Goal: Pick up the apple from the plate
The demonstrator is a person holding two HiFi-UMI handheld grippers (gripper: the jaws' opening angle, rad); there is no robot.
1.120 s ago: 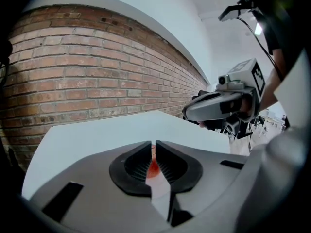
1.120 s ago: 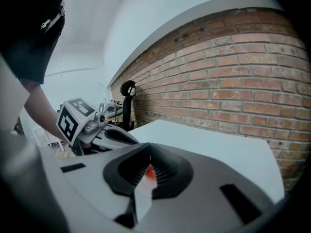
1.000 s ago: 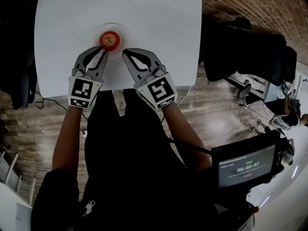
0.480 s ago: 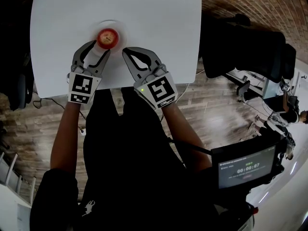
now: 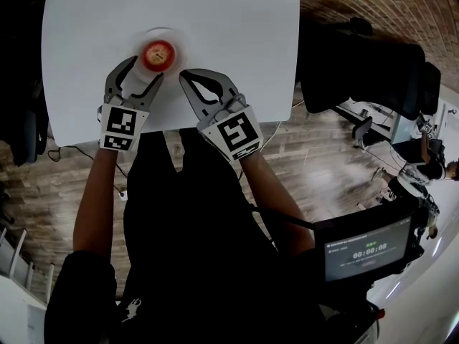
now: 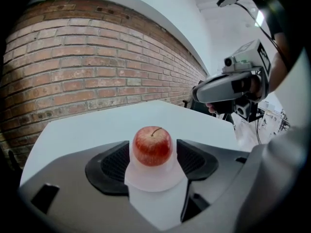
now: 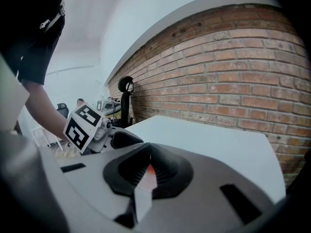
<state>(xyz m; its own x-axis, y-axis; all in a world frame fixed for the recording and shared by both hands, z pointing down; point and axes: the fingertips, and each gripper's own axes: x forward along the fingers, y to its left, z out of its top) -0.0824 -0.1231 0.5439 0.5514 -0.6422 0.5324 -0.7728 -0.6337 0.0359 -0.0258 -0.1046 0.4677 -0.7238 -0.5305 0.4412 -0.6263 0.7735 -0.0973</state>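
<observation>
A red apple (image 5: 157,52) sits on a small white plate (image 5: 172,37) on the white table (image 5: 229,13). My left gripper (image 5: 143,69) is open, and its jaws have just been opening. Its fingers reach either side of the apple's near half, and the pads do not press on it. In the left gripper view the apple (image 6: 152,145) stands stem up on the plate (image 6: 155,177), between the two dark pads (image 6: 109,161). My right gripper (image 5: 186,77) is shut and empty, just right of the plate. Through its narrow jaw slit a red sliver of the apple (image 7: 150,170) shows.
The table's near edge (image 5: 179,129) runs just under both grippers' marker cubes. A brick wall (image 6: 97,67) stands beyond the table's far side. Black chairs (image 5: 366,70) stand on the wooden floor to the right, and a small screen (image 5: 366,253) hangs at the person's right side.
The left gripper's jaws have spread from nearly shut to wide, and now flank the apple's near side. The right gripper and the apple have stayed put.
</observation>
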